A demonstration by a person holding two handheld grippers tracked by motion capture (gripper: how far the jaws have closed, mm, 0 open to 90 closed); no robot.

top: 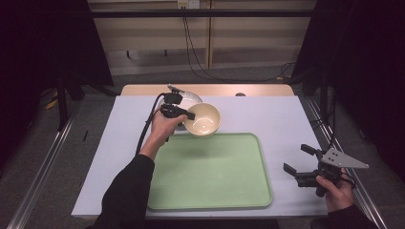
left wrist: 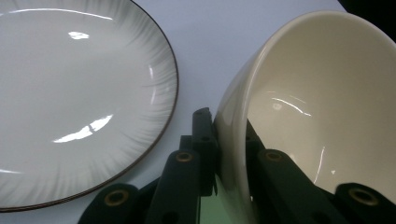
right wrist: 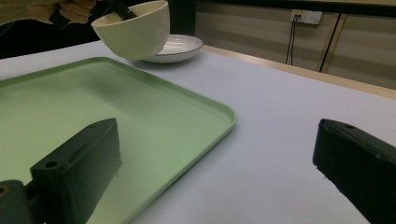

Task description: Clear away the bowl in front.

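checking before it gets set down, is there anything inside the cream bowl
Nothing shows inside the cream bowl: its glossy inner wall is bare in the left gripper view. The left gripper clamps its rim, one jaw inside, and hides a strip of that wall; the bowl's very bottom is out of frame.

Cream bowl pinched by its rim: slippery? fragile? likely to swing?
The cream bowl looks glazed and glossy, so probably slippery. The left gripper clamps one rim wall only and the bowl hangs tilted, so it may pivot. Seemingly ceramic: rigid, likely chips if dropped.
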